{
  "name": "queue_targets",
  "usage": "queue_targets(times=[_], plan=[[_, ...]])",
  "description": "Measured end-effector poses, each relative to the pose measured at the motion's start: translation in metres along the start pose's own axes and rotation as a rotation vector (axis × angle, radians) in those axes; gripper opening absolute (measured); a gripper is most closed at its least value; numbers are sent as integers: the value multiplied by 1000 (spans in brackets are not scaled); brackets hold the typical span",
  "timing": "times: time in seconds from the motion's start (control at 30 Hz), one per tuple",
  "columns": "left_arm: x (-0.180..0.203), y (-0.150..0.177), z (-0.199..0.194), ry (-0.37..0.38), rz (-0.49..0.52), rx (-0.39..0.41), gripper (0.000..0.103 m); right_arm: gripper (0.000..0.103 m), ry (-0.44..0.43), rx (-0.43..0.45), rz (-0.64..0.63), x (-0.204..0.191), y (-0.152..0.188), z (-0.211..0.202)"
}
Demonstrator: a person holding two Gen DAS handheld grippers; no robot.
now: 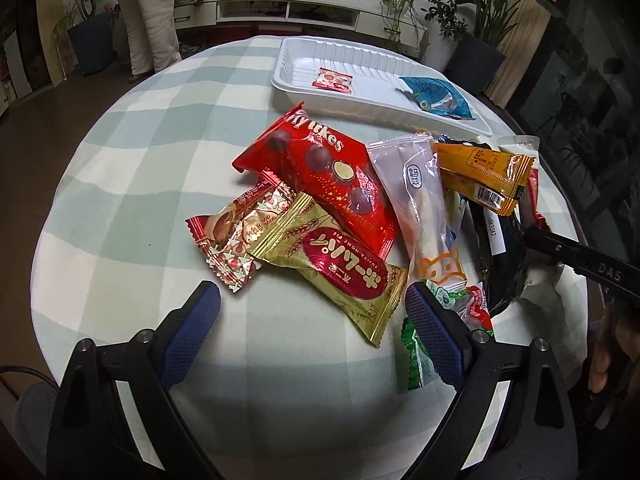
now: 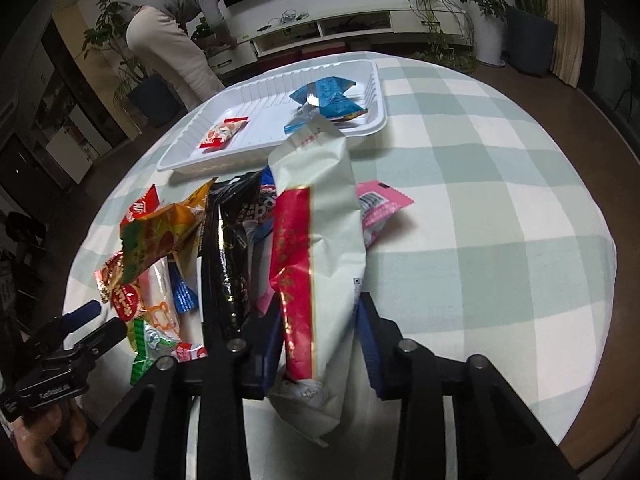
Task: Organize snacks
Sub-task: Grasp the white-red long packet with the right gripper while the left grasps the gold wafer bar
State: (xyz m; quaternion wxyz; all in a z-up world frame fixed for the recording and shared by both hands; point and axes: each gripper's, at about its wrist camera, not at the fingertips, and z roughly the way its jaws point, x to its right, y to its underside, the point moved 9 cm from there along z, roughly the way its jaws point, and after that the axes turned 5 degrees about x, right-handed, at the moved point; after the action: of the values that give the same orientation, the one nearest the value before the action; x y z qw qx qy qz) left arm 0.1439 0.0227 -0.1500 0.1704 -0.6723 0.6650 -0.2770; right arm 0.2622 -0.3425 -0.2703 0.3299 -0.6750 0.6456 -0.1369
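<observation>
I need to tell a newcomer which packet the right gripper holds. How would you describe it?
Start at the white plastic tray on the checked tablecloth, then look at the heap of snack packets in front of it. The long white packet with a red and gold stripe rises out of the heap, clamped in the right gripper. No neighbouring packet is so long or so pale.

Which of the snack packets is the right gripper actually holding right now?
The long white packet with the red and gold stripe, standing up between the right gripper pads. The other packets lie loose on the table or in the white tray.
</observation>
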Motion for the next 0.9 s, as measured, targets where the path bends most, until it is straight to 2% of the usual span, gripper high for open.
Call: queue_targets(times=[0.2,0.43,0.53,0.7,0.77,0.8,0.87,0.9], plan=[[-1,-6,5,-12,-24,-18,94,19,-36,18,14,-5,10,-16],[-2,-14,27,-44,-47,-56,94,17,-45,20,7,-8,17,-18],[-1,-18,34,-56,-23,-59,94,17,-50,18,7,-8,17,-19],[1,-23,38,-67,20,-52,80,17,-52,15,8,-8,18,-18],[0,-26,39,-65,29,-44,63,17,-50,15,6,-7,18,-18],[-2,-26,38,-68,34,-43,60,17,-48,15,4,-8,18,-17],[-5,-29,38,-72,48,-34,43,18,-47,13,3,-8,19,-17],[-7,-30,38,-72,50,-31,38,18,-45,12,2,-8,19,-17]])
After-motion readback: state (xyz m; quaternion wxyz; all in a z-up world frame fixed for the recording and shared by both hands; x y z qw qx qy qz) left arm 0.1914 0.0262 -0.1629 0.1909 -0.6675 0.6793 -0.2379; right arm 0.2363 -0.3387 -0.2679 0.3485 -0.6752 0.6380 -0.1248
